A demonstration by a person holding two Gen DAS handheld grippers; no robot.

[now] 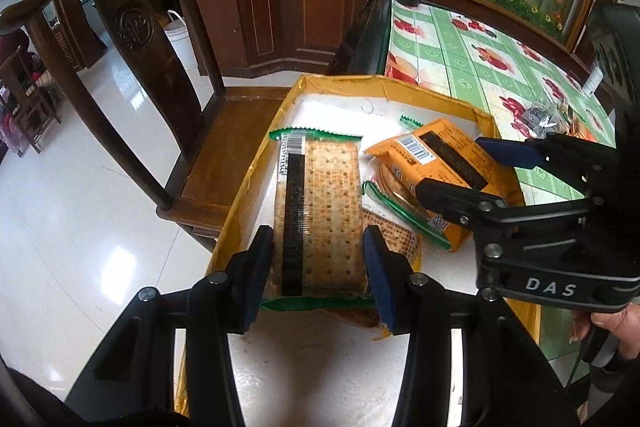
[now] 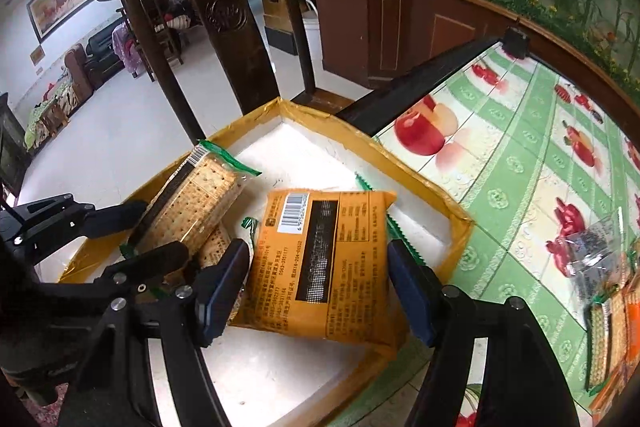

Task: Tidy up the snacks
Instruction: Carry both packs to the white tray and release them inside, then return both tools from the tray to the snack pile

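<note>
From the left wrist, the left gripper (image 1: 318, 271) has its blue pads pressed to both long edges of a clear-wrapped cracker packet (image 1: 318, 211) with green ends, holding it inside the shallow white tray (image 1: 472, 107), whose rim is taped yellow. A second cracker packet (image 1: 394, 237) lies partly under it. To the right, the right gripper (image 1: 464, 171) reaches in over an orange snack packet (image 1: 434, 155), and part of the person's hand (image 1: 612, 327) shows at the frame edge.

From the right wrist, the orange snack packet (image 2: 324, 267) sits between the right gripper (image 2: 316, 289)'s pads and looks clenched, tilted with one end down on the tray (image 2: 424, 183) floor. The left gripper (image 2: 148, 233) shows at left, on the cracker packet (image 2: 196, 199).

Progress, as I judge it: several packets are already in the tray and two are being set down, so the sorting is well under way but unfinished.

Only the right-wrist view shows what remains: a clear bag of dark bits (image 2: 596, 251) and more packets (image 2: 616, 339) out on the apple-print tablecloth (image 2: 520, 167). Only the left-wrist view shows the underlying cracker packet clearly.
</note>
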